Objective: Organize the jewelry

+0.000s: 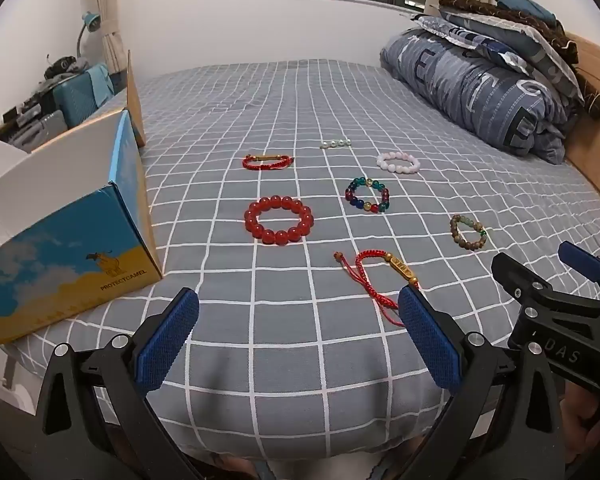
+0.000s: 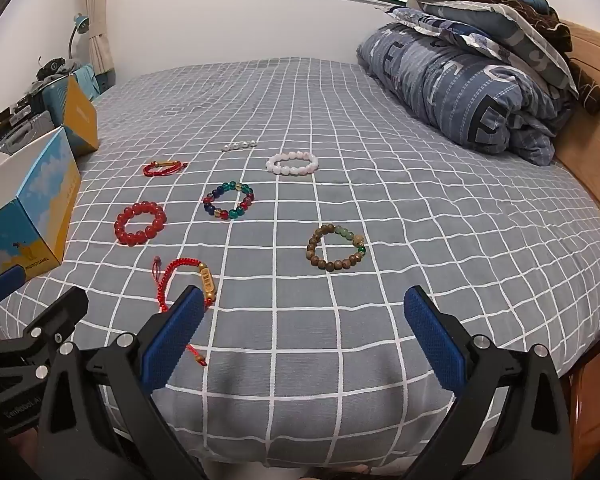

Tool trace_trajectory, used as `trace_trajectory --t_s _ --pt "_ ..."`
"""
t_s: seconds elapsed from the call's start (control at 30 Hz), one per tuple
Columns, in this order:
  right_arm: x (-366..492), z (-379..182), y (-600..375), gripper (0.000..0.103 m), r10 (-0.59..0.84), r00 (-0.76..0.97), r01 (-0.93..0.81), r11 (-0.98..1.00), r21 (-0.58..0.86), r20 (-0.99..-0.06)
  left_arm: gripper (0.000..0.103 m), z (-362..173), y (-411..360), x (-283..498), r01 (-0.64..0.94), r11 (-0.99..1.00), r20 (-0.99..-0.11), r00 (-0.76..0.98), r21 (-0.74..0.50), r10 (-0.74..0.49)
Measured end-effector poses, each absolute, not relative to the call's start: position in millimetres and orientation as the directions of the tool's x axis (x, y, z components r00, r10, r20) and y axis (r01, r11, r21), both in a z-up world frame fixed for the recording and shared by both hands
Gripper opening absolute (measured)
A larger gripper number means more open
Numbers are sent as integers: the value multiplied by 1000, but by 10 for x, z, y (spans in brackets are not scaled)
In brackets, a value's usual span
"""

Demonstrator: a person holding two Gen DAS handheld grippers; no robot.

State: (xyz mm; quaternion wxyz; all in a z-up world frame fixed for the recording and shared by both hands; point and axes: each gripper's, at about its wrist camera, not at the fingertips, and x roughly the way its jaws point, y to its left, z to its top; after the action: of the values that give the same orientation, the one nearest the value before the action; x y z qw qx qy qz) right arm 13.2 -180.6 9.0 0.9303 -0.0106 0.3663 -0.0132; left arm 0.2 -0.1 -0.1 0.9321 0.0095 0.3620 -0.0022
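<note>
7 bracelets (image 2: 230,201) on bed (image 2: 420,240), 1 box (image 1: 72,232), both hand-held grippers (image 1: 298,344) agape.

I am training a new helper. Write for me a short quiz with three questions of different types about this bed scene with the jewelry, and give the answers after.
1. True or false: the left claw is shut on a bracelet.
2. How many bracelets lie on the bed sheet?
3. Which bracelet lies nearest the open cardboard box?
A. white bead bracelet
B. large red bead bracelet
C. brown wooden bead bracelet

Key
1. False. Both the left claw and the right claw are open and hold nothing.
2. Seven, counting the small pale bead bracelet farthest back.
3. B.
</note>
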Motion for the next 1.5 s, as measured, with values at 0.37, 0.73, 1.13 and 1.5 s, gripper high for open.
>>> trace_trajectory --t_s 0.37,0.73,1.13,1.5 --pt "137 92 -1827 96 -31 730 15 999 -29 -683 97 0 -3 9 24 1000 -684 729 -5 -21" --pt "133 74 -1776 96 -27 729 13 1000 -26 -684 97 10 48 -20 8 1000 -673 739 -4 -9" --pt "119 87 -1771 96 -27 729 13 1000 -26 -684 97 24 59 -13 1 1000 -677 736 -11 -8" --pt "121 88 -1782 96 -24 729 14 1000 -20 -685 97 2 65 2 -2 1000 -685 728 -10 -5"
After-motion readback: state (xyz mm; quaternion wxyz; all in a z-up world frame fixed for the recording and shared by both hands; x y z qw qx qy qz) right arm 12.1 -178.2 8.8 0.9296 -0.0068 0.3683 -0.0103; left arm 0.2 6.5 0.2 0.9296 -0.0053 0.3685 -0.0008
